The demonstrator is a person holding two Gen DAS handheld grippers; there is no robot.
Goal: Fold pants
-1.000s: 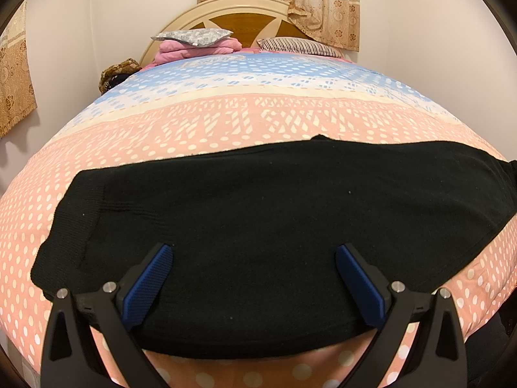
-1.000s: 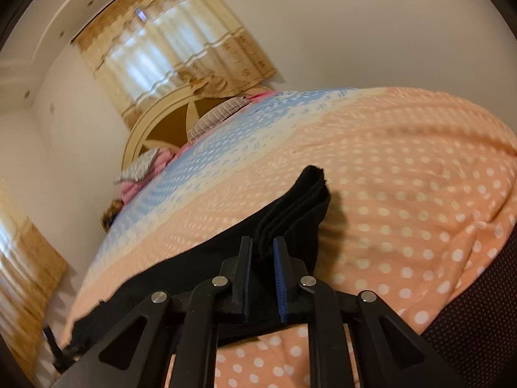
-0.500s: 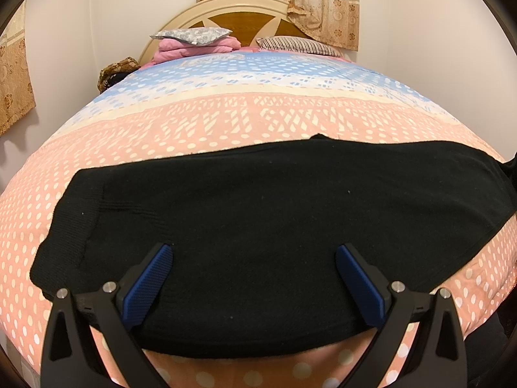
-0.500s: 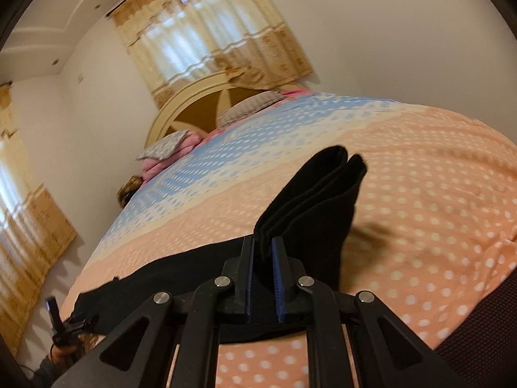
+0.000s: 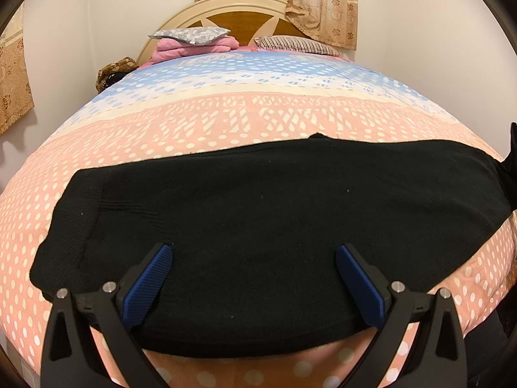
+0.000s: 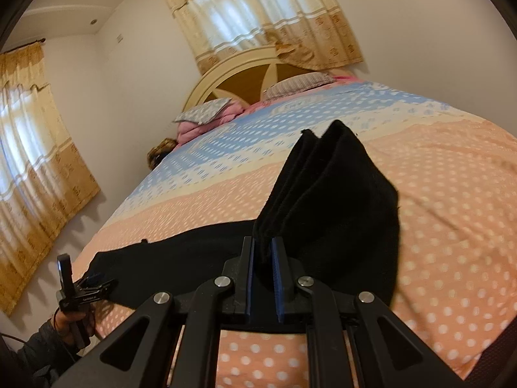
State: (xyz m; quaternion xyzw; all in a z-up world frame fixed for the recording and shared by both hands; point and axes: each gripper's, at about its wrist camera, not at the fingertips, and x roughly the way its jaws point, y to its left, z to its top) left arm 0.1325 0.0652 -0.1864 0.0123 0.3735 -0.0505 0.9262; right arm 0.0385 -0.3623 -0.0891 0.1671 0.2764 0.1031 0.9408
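Black knit pants (image 5: 274, 220) lie flat across the near part of a bed covered by a pink, cream and blue dotted quilt (image 5: 258, 119), running along its near edge, the ribbed waistband toward the quilt's left edge. The far right end of the pants is cut off by the left wrist view's rim. The left gripper (image 5: 253, 283) hangs above the pants with its blue-padded fingers (image 5: 147, 286) wide apart; whether they touch the cloth cannot be told. The right gripper (image 6: 263, 274) is clamped on the leg end, lifted off the quilt in a bunched fold that hides the bed behind it. At the headboard end, pillows and a pink folded blanket (image 5: 194, 47) are small and hard to make out.
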